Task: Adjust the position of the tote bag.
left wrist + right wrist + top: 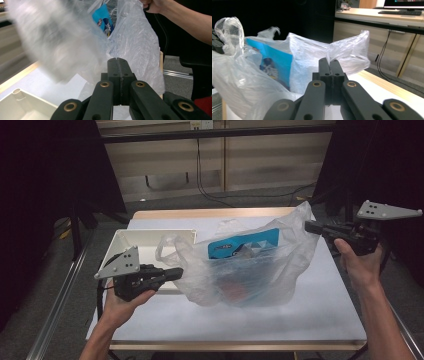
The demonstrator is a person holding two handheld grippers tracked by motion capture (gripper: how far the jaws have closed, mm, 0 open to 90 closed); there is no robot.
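Scene: I stand at a table [320, 320] covered in white, with a gripper in each hand.
Bag: a clear plastic bag [250, 270] sits on the middle of the table, crumpled and standing up, its top open.
Bag contents: a blue box [243, 244] with a picture on it shows through the plastic, leaning inside (there is something reddish lower down, too blurred to name).
Tray: a white tray [131, 239] lies on the table at the bag's left, just beside it.
Left gripper: my left gripper [176, 273] is low at the bag's left side, its tips against the plastic near the bag's loop handle [167, 251].
Left jaws: pressed flat together in the left gripper view [117, 62], with no plastic between them that I can see.
Right gripper: my right gripper [311, 227] is up at the bag's top right corner, tips right at the plastic's edge.
Right jaws: closed against each other in the right gripper view [329, 63]; whether they pinch any film I cannot tell.
Behind: floor and cables beyond the table's far edge.
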